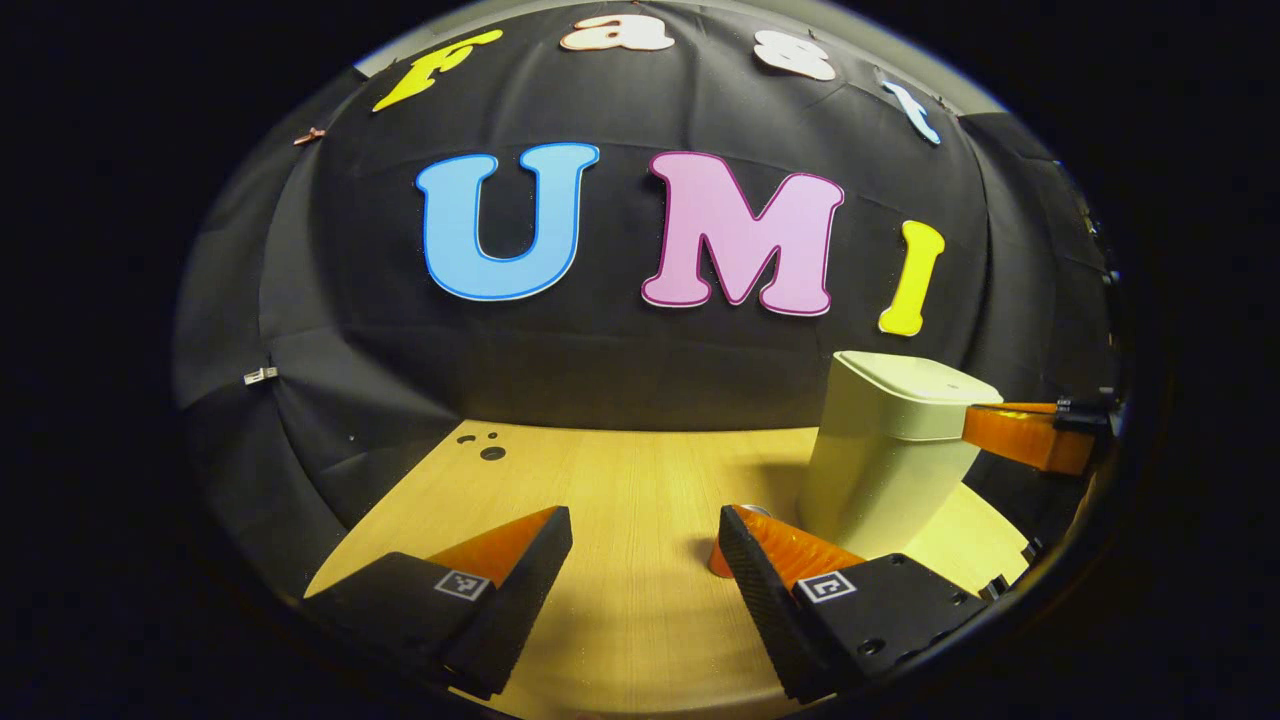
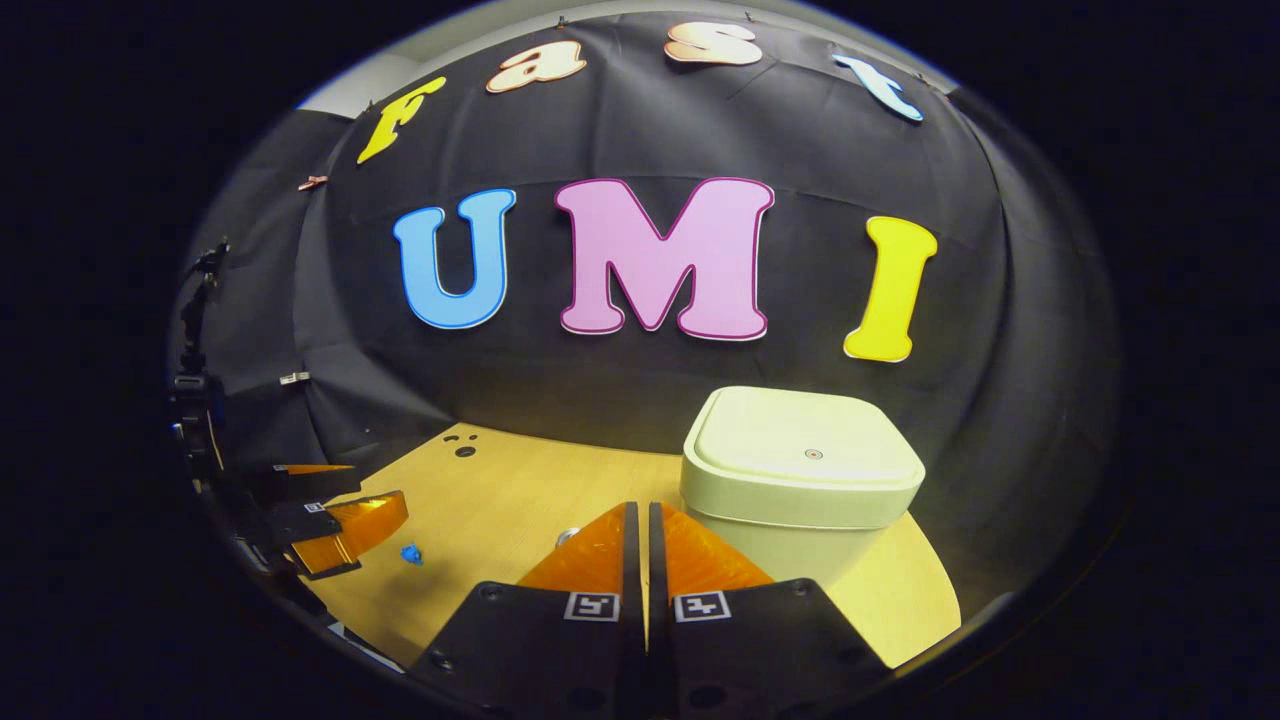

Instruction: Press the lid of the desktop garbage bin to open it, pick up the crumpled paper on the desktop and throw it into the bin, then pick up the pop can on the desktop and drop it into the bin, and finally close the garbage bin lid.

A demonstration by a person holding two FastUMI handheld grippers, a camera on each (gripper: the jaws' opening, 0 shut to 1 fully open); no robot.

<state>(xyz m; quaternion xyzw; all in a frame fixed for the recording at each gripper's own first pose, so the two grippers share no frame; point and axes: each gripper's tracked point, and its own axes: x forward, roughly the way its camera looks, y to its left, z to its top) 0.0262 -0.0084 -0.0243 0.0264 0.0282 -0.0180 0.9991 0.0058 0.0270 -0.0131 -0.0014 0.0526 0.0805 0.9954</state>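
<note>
Left gripper [image 1: 645,545]: I read its jaws as standing wide apart with nothing between them, low over the wooden desktop [image 1: 620,600]. Behind its right-hand finger I see part of an orange cylinder, the pop can [image 1: 718,560], standing on the desktop; most of it is hidden, so I cannot say more about it.

Right gripper [image 2: 640,520]: jaws drawn together, only a thin slit between them, clamped on nothing. In the left gripper view this same tool reaches in from the right edge and meets the upper side of the bin; I cannot tell whether it touches.

Garbage bin [image 2: 800,470]: pale, squarish, upright on the desktop's right side near the black cloth wall. Its lid [image 2: 805,440] lies flat and closed, a small round button at its centre.

Small blue scrap [image 2: 411,553]: on the desktop at left in the right gripper view, just beside the left gripper's fingers; too small to identify.

Holes [image 1: 487,447]: a few dark ones at the desktop's far left corner.
</note>
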